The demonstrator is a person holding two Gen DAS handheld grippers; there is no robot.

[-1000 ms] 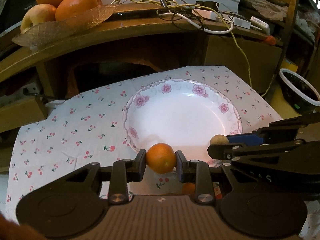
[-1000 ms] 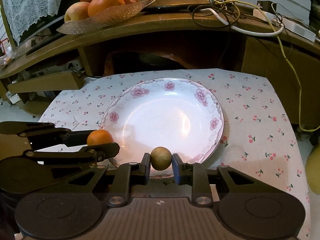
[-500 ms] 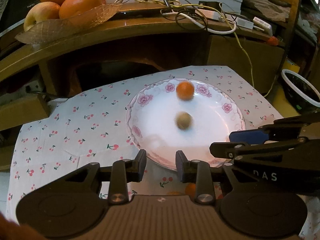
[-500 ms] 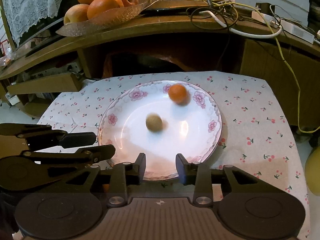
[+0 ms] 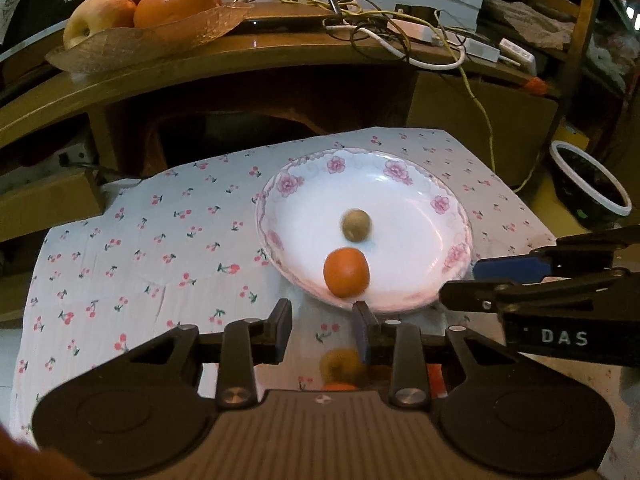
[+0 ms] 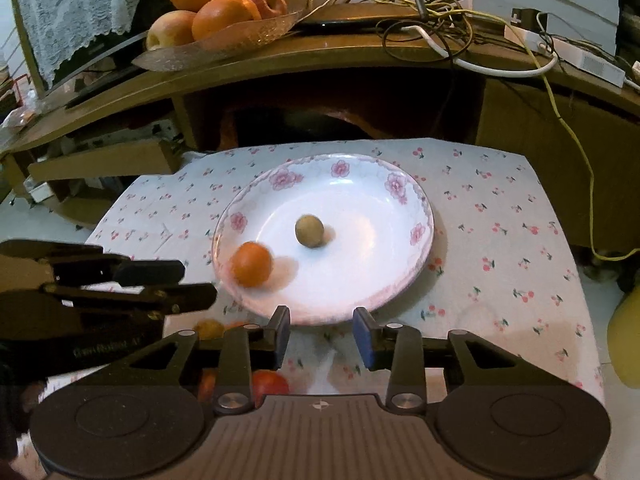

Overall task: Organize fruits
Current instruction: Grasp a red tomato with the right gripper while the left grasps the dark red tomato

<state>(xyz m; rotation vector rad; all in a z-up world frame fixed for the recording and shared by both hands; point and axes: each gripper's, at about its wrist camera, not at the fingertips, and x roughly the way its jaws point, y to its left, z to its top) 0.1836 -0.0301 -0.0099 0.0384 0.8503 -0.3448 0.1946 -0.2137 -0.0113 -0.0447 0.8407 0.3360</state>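
With both the left gripper [image 5: 322,330] and right gripper [image 6: 322,334] spread empty just short of the plate [image 6: 416,204], the blurred small orange [image 6: 252,263] near its rim could roll out.

Right gripper [image 6: 322,330] hung empty w/ jaws apart at the plate's [image 6: 416,200] near rim, an orange fruit [image 6: 252,263] & brownish fruit [image 6: 309,231] lying inside.
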